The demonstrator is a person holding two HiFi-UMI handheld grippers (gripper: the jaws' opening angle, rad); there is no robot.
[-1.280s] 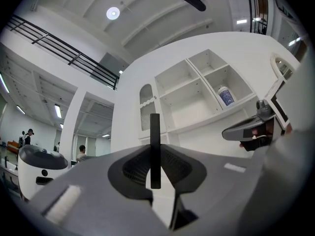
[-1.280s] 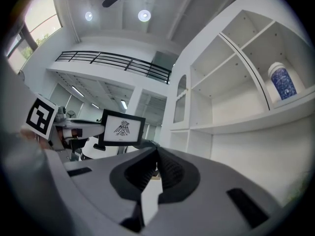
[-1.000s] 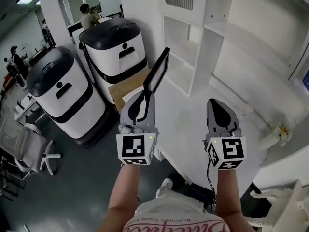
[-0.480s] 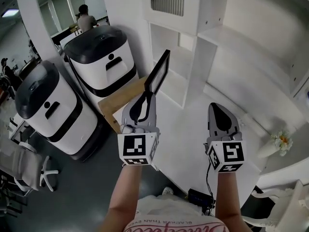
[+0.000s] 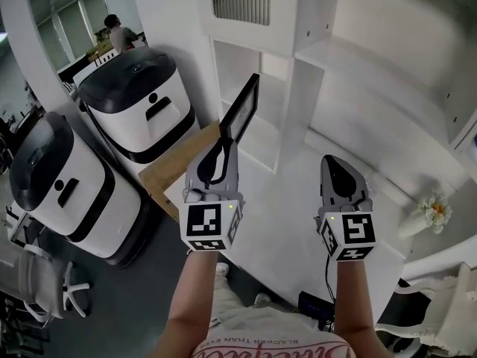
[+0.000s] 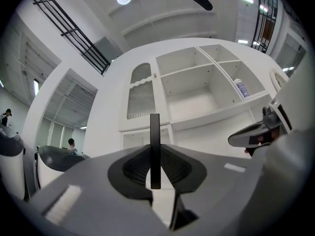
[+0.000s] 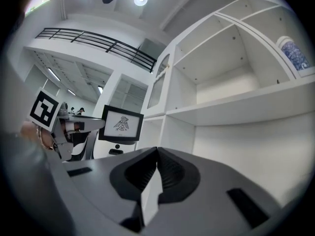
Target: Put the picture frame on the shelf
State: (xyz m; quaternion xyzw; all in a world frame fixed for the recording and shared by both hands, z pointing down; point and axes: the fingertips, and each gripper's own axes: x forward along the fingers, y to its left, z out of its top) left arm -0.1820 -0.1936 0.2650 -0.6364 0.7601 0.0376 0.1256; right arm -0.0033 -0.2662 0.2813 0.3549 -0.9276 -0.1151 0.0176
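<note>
White shelf [image 5: 350, 60] ahead, picture frame [image 5: 241, 112] clamped upright in left gripper [image 5: 223, 143], right gripper [image 5: 333, 161] closed, empty

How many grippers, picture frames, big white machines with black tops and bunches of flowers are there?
2 grippers: left gripper holding the frame, right gripper empty
1 picture frame
2 white machines with black tops
1 bunch of flowers
Total: 6

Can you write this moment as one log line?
left gripper: shut on black picture frame | right gripper: shut, empty | white shelf unit: frame not placed
</note>
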